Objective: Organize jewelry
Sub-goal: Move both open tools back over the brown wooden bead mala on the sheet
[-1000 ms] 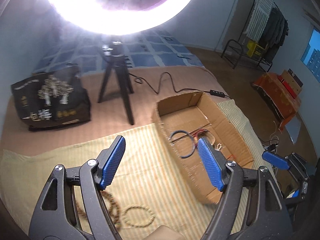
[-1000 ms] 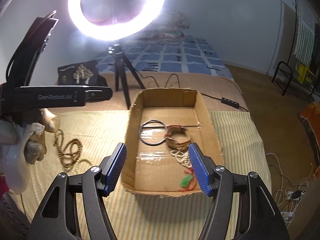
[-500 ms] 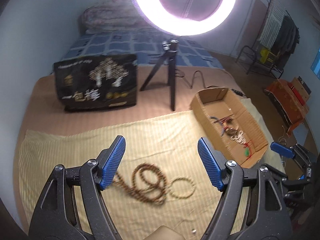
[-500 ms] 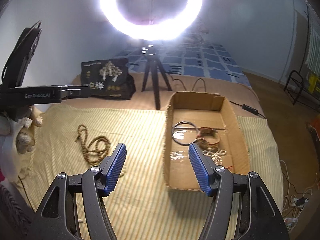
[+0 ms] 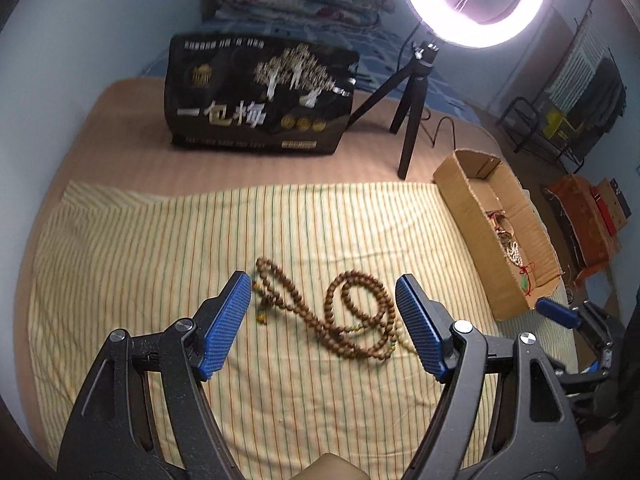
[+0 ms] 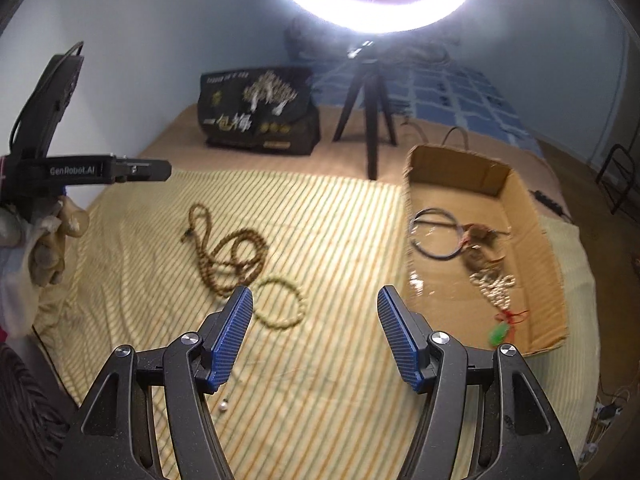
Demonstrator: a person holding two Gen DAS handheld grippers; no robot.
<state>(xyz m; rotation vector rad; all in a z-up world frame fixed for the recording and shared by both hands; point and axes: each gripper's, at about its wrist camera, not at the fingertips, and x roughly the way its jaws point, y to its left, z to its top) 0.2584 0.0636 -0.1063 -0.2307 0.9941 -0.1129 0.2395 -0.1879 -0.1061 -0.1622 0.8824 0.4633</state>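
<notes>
Jaws spread on both grippers, nothing between the pads. Left gripper tilted down over a striped cloth, blue pads framing a long string of brown beads looped and coiled on the cloth, not touching it. Far left in the right wrist view, a gloved hand around the left gripper's handle, black body marked GenRobot.AI pointing right above the cloth edge. Behind, at the back of the bed, a black bag with gold and white print, standing upright. Same brown beads seen from the right wrist, lying left of centre on the cloth, with a pale bead bracelet just beside their near end, touching or nearly so. Right gripper also tilted down, left pad over the bracelet's edge in the view, bare cloth between the pads. One small loose bead near the bottom, by the left finger. Right of the bag, a black tripod carrying a lit ring light. Further right, a cardboard box sitting on the cloth, open on top. Inside: a dark hoop at the left, a brown tangled piece beside it, then pale beads, and a green pendant on red cord nearest the front wall.
</notes>
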